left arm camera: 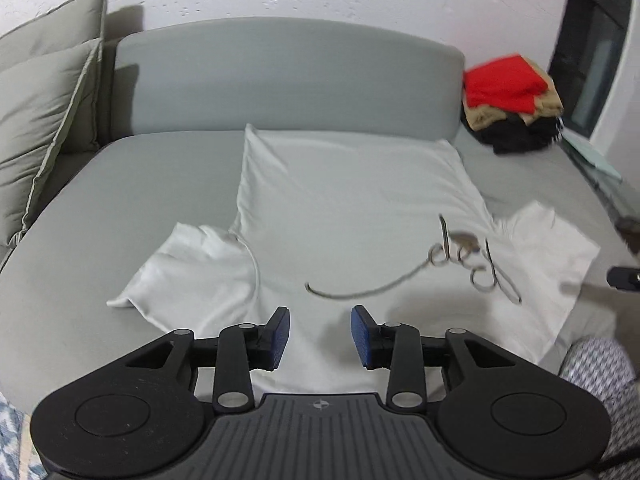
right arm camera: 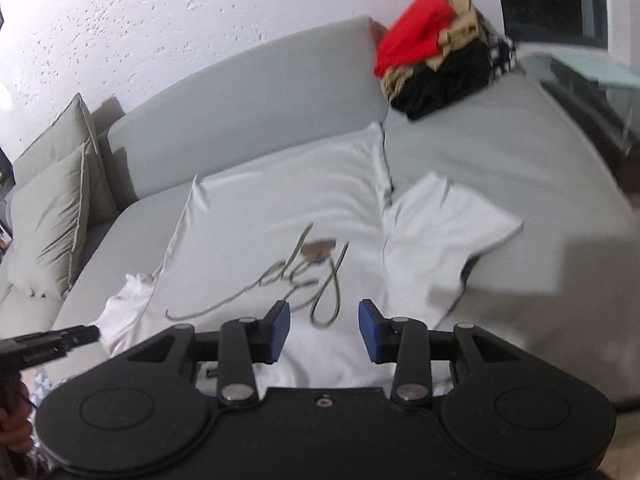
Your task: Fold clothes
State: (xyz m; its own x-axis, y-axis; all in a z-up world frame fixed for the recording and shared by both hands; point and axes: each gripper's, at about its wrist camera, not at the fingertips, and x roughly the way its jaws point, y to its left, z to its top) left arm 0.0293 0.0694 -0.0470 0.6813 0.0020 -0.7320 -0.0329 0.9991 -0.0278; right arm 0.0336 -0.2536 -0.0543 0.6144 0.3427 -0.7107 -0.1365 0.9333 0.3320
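Left wrist view: left gripper (left arm camera: 319, 338) jaws apart, nothing between, hovering over the near edge of the white T-shirt (left arm camera: 340, 208). Right gripper (right arm camera: 324, 330) likewise parted and empty. Shirt lies spread flat on the grey sofa (left arm camera: 140, 184), print up, sleeves out. Judged light, limp, non-slip; pinch at shoulder seams or sleeve (left arm camera: 188, 264) edges. Clothes pile (left arm camera: 508, 108) at sofa's far right corner.

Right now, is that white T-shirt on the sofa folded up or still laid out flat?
Spread out. The white T-shirt lies flat on the sofa, printed side up, both sleeves out to the sides; no fold made yet.
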